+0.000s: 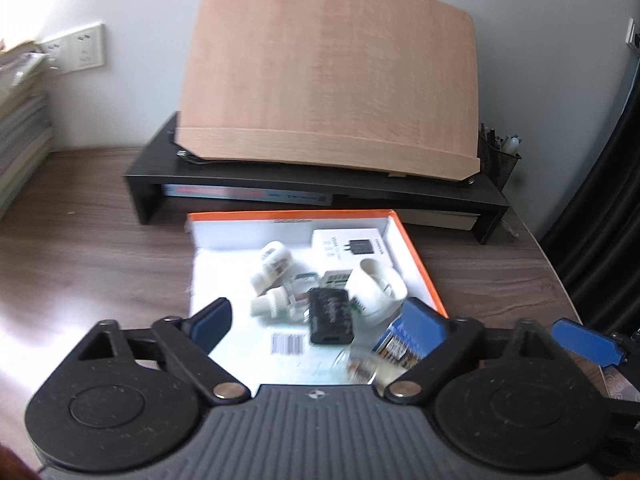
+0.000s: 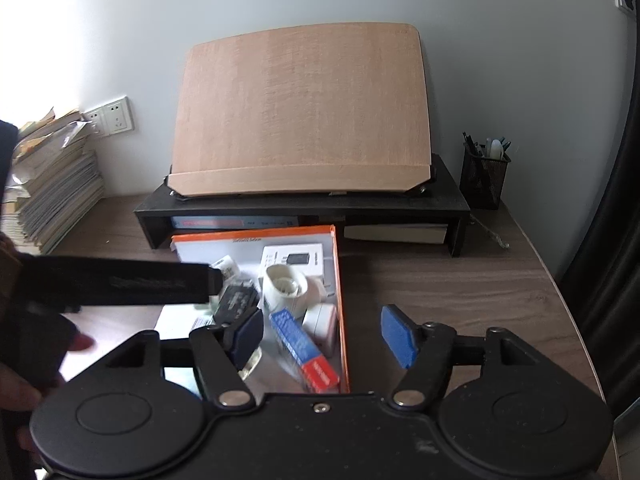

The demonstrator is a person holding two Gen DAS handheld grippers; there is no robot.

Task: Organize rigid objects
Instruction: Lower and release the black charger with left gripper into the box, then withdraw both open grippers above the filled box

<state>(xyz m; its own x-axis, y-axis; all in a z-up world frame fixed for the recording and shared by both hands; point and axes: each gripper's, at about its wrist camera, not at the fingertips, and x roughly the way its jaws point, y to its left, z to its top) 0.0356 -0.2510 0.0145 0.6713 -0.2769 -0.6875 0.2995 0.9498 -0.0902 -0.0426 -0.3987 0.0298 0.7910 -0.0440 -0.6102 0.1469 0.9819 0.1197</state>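
Both hand-held grippers, left [image 1: 320, 316] and right [image 2: 324, 336], are gaping wide, gripping nothing. The orange box [image 2: 341, 280] is sitting at six o'clock of the counter [image 2: 460, 280], holding the jumbled items. Lowering squarely over one piece is probably helping avoid nudging neighbours.

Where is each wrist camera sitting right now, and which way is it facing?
Left wrist: on the left gripper, jaws open, tilted down over the orange-rimmed box; the right gripper's blue pad shows at the right edge.
Right wrist: on the right gripper, open at the box's right rim; a hand shows at left.
Shared: the box, the wooden board, the black riser.
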